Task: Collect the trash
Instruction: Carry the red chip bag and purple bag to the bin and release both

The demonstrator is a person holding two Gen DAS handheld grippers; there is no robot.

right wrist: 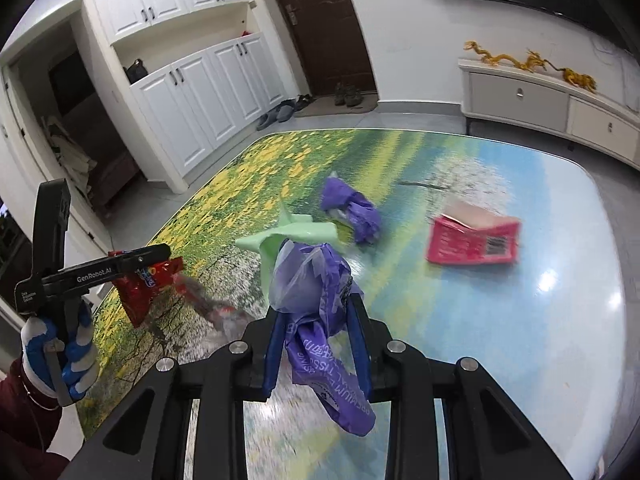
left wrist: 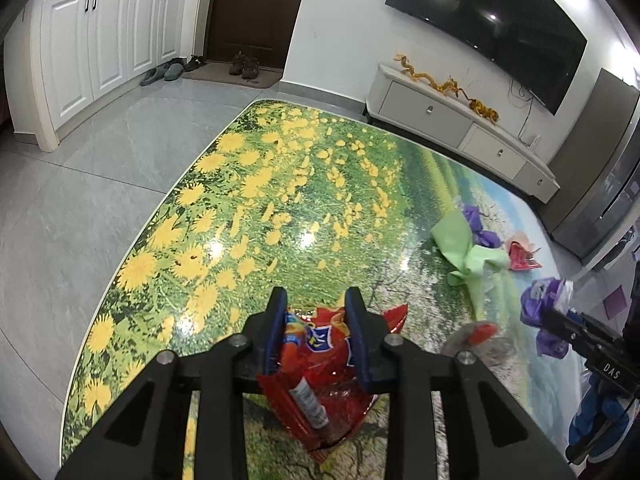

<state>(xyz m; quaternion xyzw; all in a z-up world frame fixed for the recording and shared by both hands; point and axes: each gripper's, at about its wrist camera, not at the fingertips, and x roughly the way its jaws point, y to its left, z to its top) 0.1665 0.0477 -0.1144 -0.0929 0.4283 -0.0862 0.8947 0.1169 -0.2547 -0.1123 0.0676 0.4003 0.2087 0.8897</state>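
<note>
My left gripper [left wrist: 316,300] is shut on a red snack bag [left wrist: 320,364] and holds it open-mouthed above the flowered table [left wrist: 248,184]; a small white tube lies inside the bag. My right gripper [right wrist: 316,308] is shut on a purple tissue wrapper [right wrist: 320,304], lifted over the table [right wrist: 500,320]. The left gripper [right wrist: 164,252] with the red bag [right wrist: 140,284] shows at the left of the right wrist view. The right gripper with its wrapper [left wrist: 544,300] shows at the right of the left wrist view.
On the table lie a green wrapper [right wrist: 296,232], a crumpled purple wrapper [right wrist: 352,208], a pink packet [right wrist: 472,240] and a clear plastic piece with a red cap [left wrist: 476,336]. A white TV cabinet [left wrist: 460,128] stands beyond the table. White cupboards [left wrist: 104,40] stand at the left.
</note>
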